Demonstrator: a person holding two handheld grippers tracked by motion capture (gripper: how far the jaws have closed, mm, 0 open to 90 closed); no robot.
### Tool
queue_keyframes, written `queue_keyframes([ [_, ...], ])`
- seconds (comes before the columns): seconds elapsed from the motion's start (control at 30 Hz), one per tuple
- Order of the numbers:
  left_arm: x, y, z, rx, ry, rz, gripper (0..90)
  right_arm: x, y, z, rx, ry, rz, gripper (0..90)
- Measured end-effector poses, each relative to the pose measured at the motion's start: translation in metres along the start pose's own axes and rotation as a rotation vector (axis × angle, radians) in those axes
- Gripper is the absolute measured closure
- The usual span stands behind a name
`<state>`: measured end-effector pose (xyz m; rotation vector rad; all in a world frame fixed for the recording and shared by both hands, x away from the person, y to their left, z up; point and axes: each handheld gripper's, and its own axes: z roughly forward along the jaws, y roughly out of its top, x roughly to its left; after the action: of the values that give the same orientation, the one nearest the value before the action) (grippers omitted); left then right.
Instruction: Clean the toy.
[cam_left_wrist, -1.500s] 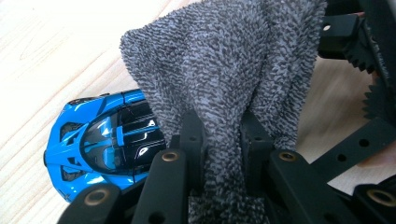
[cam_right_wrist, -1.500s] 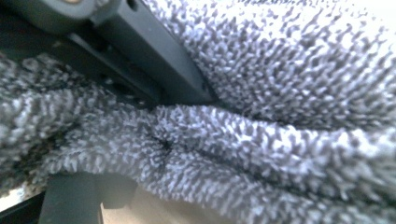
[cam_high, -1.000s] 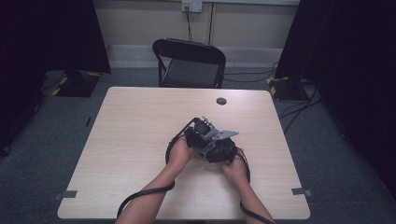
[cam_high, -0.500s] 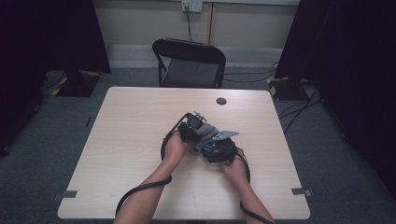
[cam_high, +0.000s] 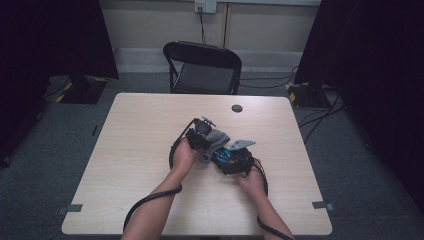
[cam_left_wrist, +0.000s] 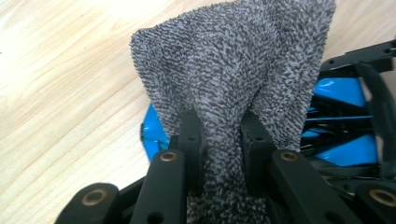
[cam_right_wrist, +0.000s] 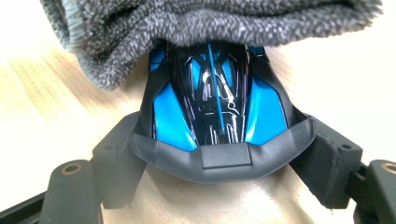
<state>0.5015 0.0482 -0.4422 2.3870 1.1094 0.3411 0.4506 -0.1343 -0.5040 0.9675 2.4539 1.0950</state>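
My left gripper (cam_left_wrist: 222, 128) is shut on a grey terry cloth (cam_left_wrist: 233, 70), pinched between its two black jaws. The cloth hangs over a blue and black toy car (cam_left_wrist: 343, 88) on the wooden table. My right gripper (cam_right_wrist: 219, 149) holds that toy car (cam_right_wrist: 217, 107) by its sides at the rear, jaws closed wide around the body. The cloth (cam_right_wrist: 210, 18) covers the car's far end. In the high view the left gripper (cam_high: 202, 140) and right gripper (cam_high: 227, 159) meet mid-table, with the cloth (cam_high: 217, 136) between them.
The light wooden table (cam_high: 140, 130) has a small black disc (cam_high: 237, 108) near its far edge. A black folding chair (cam_high: 202, 65) stands behind the table. Cables trail from both grippers toward the near edge.
My left gripper has shifted a little to the left and away across the table, dragging the cloth over the car. The right gripper and car stayed put.
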Motion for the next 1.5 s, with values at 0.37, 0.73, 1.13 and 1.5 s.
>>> queue_keyframes([
  [0.37,0.009,-0.002,0.003,-0.003,0.007,-0.028,74.4,0.000,0.000,0.000,0.000,0.000,0.000,24.4],
  [0.73,0.020,-0.004,0.007,0.001,0.026,-0.058,74.3,0.000,0.000,0.000,0.000,-0.001,-0.001,24.4],
  [1.13,0.030,-0.003,0.011,0.010,0.046,-0.087,74.2,0.000,0.000,0.000,0.000,0.000,-0.001,24.4],
  [1.5,0.039,-0.005,0.013,0.020,0.069,-0.104,74.3,0.000,0.000,0.000,0.001,0.000,-0.001,24.4],
])
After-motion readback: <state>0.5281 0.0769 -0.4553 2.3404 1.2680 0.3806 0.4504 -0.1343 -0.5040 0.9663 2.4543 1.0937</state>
